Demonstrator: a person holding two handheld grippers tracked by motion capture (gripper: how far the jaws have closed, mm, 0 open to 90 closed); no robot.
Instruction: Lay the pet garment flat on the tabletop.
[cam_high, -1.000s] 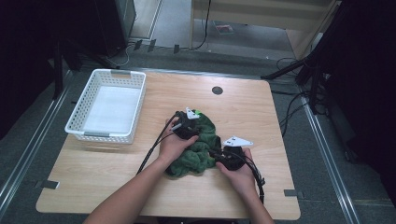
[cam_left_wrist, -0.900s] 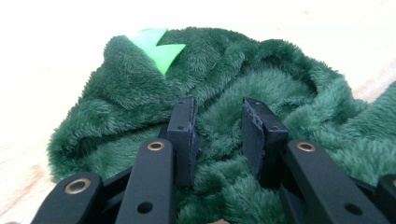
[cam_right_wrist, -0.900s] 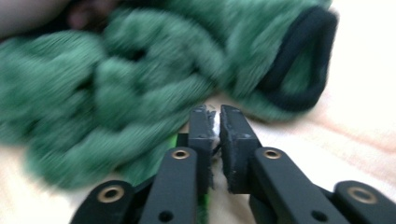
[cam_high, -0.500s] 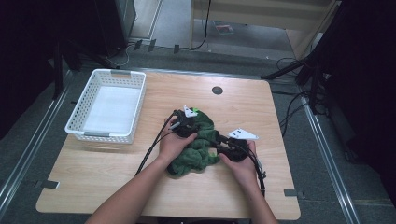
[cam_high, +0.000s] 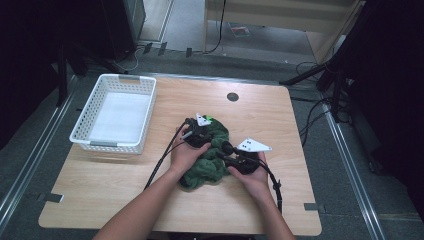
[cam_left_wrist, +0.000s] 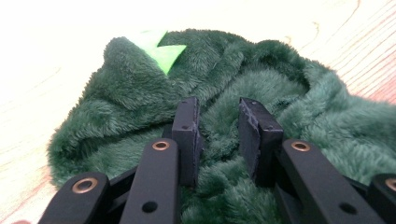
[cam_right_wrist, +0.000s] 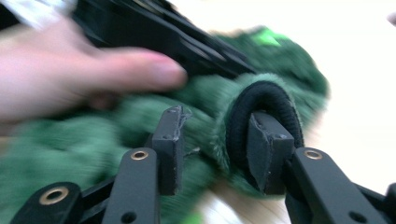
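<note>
A green fleece garment (cam_high: 210, 157) lies crumpled near the middle of the desk (cam_high: 280, 125), toward the near edge, with a bright green tag (cam_left_wrist: 164, 52) showing at its far side. It is bunched rather than spread, which suggests that it is being gathered or folded between the two tools.

The left hand-held gripper (cam_left_wrist: 218, 135) is set on the far left part of the heap. In its own view a ridge of fleece stands between the jaws, which are partly closed on it, so the cloth appears to be pinched there, probably to anchor that side while the other side is worked.

The right hand-held gripper (cam_right_wrist: 217, 147) is brought in from the right. Its jaws have just been closing a little, and a thick fold with a black elastic cuff (cam_right_wrist: 261, 105) lies between them. The cuff is touched by one jaw; whether the other jaw presses the fleece cannot be told, as the picture is blurred. The cuff edge is likely chosen because it gives a firm rim to pull.

A white basket (cam_high: 90, 135) stands at the left of the desk, well apart from the garment, presumably as the place where it is to be put.
</note>
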